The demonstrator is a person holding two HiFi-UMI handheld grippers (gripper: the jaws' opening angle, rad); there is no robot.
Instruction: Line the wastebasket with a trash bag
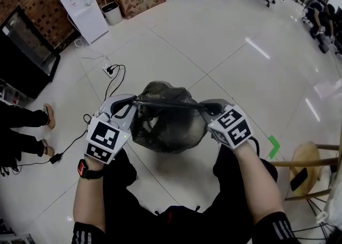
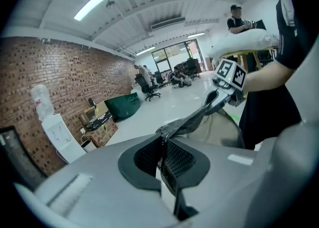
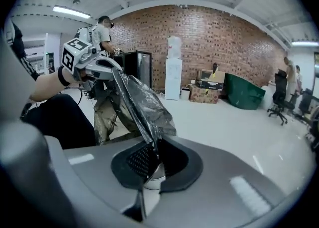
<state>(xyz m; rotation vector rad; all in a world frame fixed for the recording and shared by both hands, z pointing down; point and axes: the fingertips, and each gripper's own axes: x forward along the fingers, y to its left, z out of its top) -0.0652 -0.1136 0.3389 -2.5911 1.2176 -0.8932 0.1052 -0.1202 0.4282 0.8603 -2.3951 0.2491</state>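
Both claws are clamped shut on the trash bag [image 1: 166, 123]. Our left claw [image 2: 162, 143] pinches the left end of the bag's mouth and our right claw [image 3: 150, 151] pinches the right end. The rim runs taut as one dark line between them, and the bag's body hangs below it over the floor [image 1: 224, 61] (we can make out nothing standing under the bag). A small bin [image 1: 111, 13] sits far beyond the bag, beside a white water dispenser [image 1: 80, 2]; we cannot tell whether it is the one to line. We judge the step in hand to be opening the bag. To do it well, we would keep both pinches firm and ease the claws toward each other so the rim slackens and its two layers part. Then we would let air fill the bag before carrying it anywhere. Pulling harder could tear the thin film.
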